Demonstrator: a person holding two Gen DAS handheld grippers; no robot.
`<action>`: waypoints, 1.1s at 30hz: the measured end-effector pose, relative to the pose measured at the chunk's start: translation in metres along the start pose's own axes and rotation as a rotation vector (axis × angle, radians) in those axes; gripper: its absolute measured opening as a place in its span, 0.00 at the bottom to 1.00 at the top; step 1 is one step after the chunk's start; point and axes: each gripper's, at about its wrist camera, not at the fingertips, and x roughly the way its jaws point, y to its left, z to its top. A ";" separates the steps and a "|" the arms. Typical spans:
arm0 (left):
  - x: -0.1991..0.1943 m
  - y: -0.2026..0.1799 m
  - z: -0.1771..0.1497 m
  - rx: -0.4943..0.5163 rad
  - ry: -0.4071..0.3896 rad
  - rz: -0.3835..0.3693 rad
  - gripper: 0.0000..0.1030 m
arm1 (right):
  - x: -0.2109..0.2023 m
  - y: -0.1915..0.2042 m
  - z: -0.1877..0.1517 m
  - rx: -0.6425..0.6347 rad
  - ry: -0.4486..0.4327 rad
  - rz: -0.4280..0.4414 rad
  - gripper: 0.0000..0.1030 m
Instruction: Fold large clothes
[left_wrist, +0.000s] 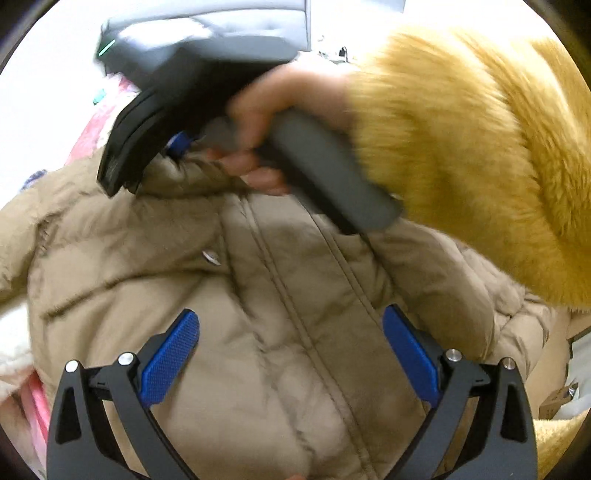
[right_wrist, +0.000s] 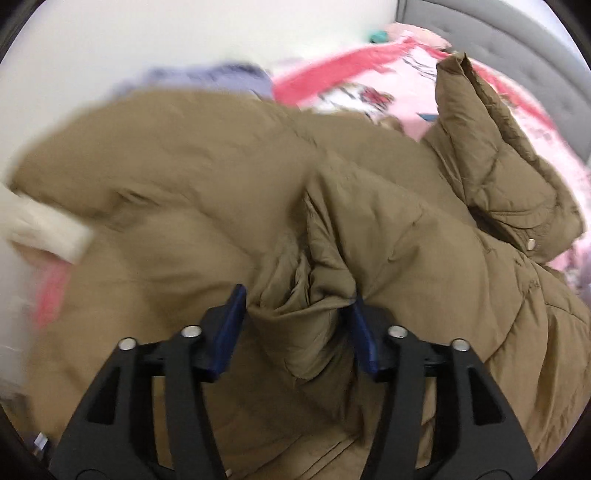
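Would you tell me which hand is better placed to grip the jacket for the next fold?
Right, I think. The right gripper has a bunched fold of the tan jacket between its jaws, so it need only close. The left gripper hovers open over the flat front with nothing between its jaws.

Through my right wrist camera, my right gripper (right_wrist: 297, 314) sits low over the tan puffer jacket (right_wrist: 221, 184), blue pads (right_wrist: 231, 325) apart with a bunched fold of the jacket's fabric between them; the fabric touches both pads, but I cannot tell whether they press on it. The jacket's sleeve (right_wrist: 476, 147) stands folded up at the upper right. Under the jacket lies a pink printed blanket (right_wrist: 369, 77). A lilac garment (right_wrist: 207, 75) shows behind, blurred, a cream fleecy piece (right_wrist: 44, 229) at the left edge, and a grey padded headboard (right_wrist: 517, 40) at the top right.
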 end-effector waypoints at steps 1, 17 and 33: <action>-0.006 0.004 0.004 -0.005 -0.015 0.010 0.95 | -0.014 -0.005 0.000 0.026 -0.018 0.042 0.56; 0.090 0.110 0.155 -0.034 -0.082 -0.022 0.94 | -0.148 -0.165 -0.129 0.521 -0.129 -0.351 0.31; 0.104 0.122 0.124 0.003 0.023 0.030 0.94 | -0.104 -0.189 -0.133 0.472 -0.009 -0.349 0.38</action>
